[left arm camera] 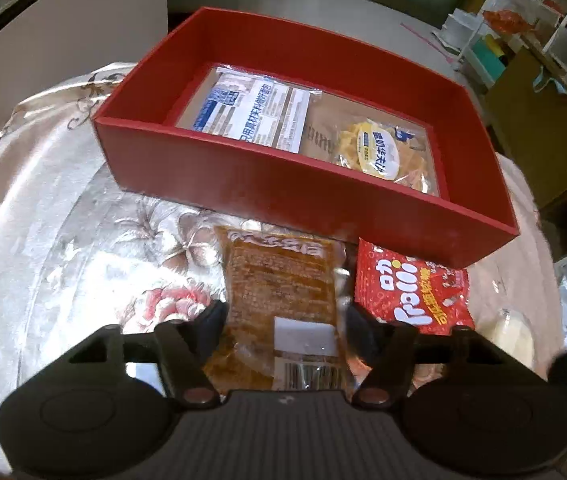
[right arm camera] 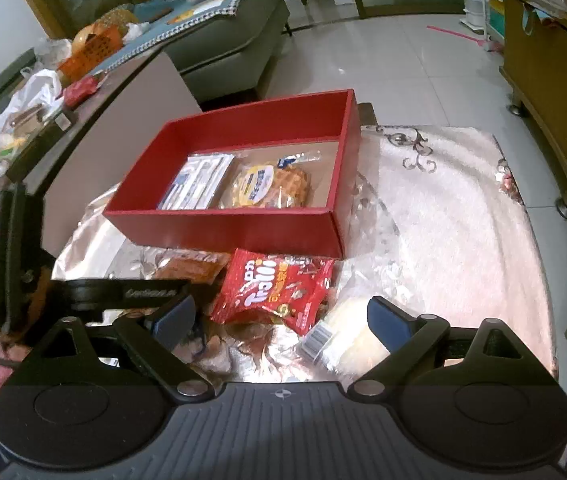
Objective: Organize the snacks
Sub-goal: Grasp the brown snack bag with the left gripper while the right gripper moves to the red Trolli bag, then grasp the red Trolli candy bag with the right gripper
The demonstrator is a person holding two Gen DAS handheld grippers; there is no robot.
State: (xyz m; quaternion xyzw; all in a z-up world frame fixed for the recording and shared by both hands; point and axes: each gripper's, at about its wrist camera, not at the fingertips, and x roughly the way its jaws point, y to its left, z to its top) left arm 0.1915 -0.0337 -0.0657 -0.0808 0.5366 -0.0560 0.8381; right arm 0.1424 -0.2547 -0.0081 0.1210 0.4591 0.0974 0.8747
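The left gripper [left arm camera: 283,316] straddles the brown snack packet [left arm camera: 279,304], fingers wide, unclosed, near the red box [left arm camera: 267,184]; the right gripper [right arm camera: 281,320] hovers open, empty.

Desk cloth [right arm camera: 455,216]: pale, shiny, with a floral print, spread over the desk.
Sofa [right arm camera: 227,36]: grey-green, stood far left across the floor.
Patterned throw [right arm camera: 187,20]: blue and checked, lay over the sofa's top.
Orange basket [right arm camera: 93,50]: sat on the left side surface, near the sofa.
White plastic bag [right arm camera: 23,108]: crumpled, lay nearer on that same left surface.
Wooden cabinet [right arm camera: 555,64]: stood far right on castors.
Floor [right arm camera: 383,56]: pale glossy tiles.
Pink stick [right arm camera: 457,35]: lay on the far floor.
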